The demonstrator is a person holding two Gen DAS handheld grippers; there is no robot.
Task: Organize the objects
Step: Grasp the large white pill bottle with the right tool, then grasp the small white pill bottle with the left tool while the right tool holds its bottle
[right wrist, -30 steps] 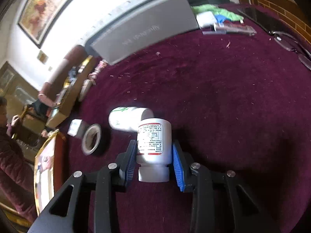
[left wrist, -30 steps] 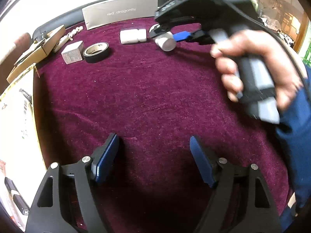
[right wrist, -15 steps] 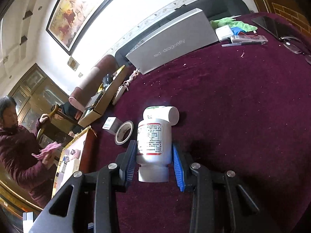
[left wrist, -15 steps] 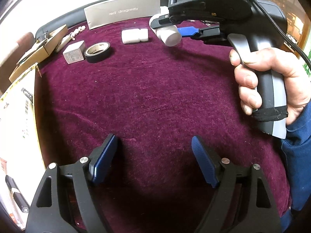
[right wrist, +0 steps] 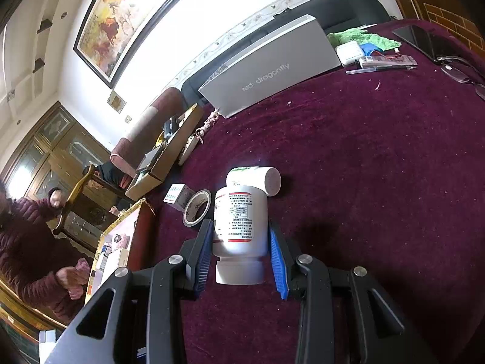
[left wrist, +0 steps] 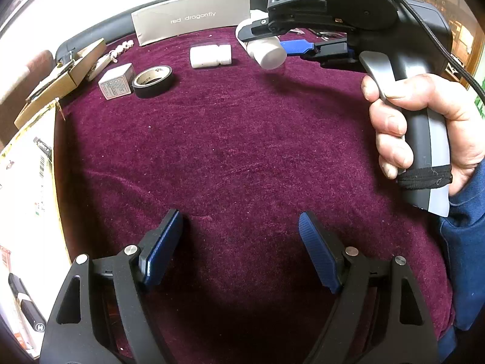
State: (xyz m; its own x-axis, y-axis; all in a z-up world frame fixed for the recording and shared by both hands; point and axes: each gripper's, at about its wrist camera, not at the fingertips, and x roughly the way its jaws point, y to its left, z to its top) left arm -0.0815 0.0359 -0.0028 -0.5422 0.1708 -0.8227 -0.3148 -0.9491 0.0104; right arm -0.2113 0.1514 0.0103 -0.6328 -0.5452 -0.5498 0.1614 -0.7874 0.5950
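The right hand-held gripper (right wrist: 239,254) grasped a white bottle (right wrist: 241,221), cap toward the camera, its long axis pointing at the lying bottle (right wrist: 257,179) just beyond; the left hand-held gripper (left wrist: 239,251) hung released, well nearer.

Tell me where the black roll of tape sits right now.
The black roll of tape lies on the maroon cloth, far left in the left wrist view, between the small white box and the lying white bottle.
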